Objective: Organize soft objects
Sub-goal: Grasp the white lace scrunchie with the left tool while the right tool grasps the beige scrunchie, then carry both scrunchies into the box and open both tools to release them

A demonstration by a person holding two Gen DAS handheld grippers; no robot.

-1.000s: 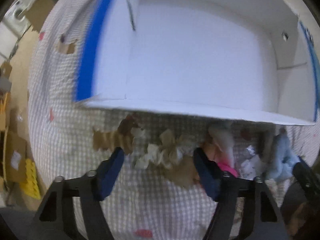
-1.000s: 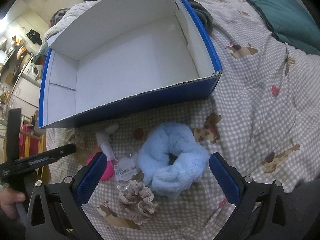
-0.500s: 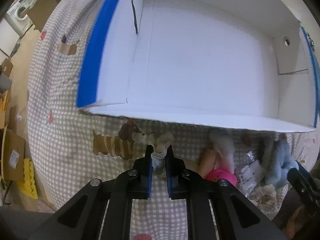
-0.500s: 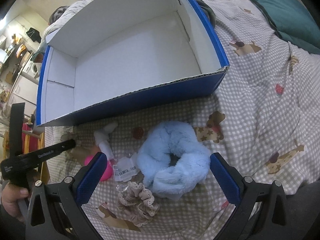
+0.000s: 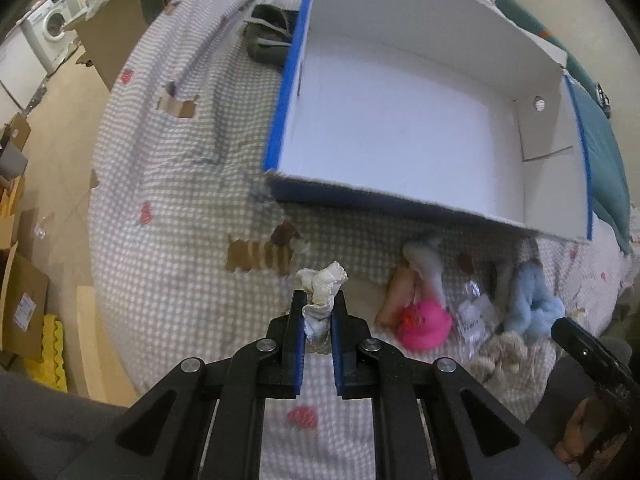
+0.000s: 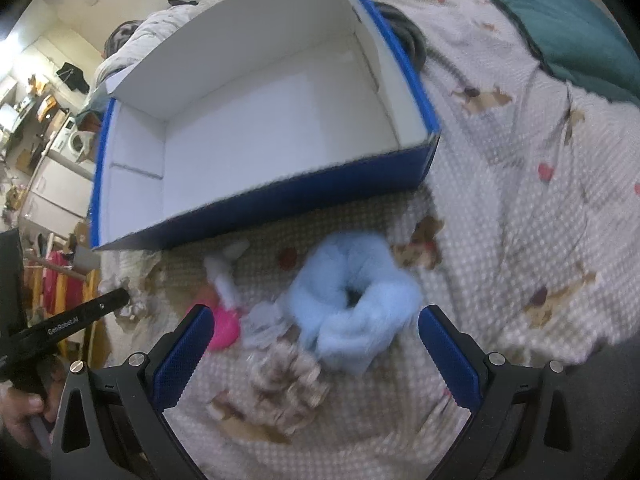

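Clamped between the blue pads of the left gripper (image 5: 319,312) is a cream scrunchie (image 5: 322,290), its ruffled end poking out past the fingertips above the checked bedspread (image 5: 168,216). That grasp is seen head-on only in the left wrist view; in the right wrist view the same gripper (image 6: 116,300) is seen from the side as a black bar at the left edge, with a bit of pale ruffle at its tip and the person's hand (image 6: 22,416) below.

The right gripper (image 6: 316,344) is held wide open, with nothing between its pads, above a fluffy light-blue scrunchie (image 6: 352,300) and a beige ruffled scrunchie (image 6: 284,376) that lie on the bedspread just in front of it. Beside them a pink round object (image 6: 224,328), a clear wrapper with a label (image 6: 264,320) and a white fluffy piece (image 6: 224,276) are seen. In the left wrist view the same pile is pushed to the lower right, and the right gripper is only a dark shape at the edge.

The blue-sided box (image 5: 420,132) with its white inside is shown lying open and bare beyond the pile in both views. A washing machine (image 5: 50,24) and cardboard boxes (image 5: 24,312) on the floor are clearest in the left wrist view; a teal cushion (image 6: 560,20) is shown best in the right.
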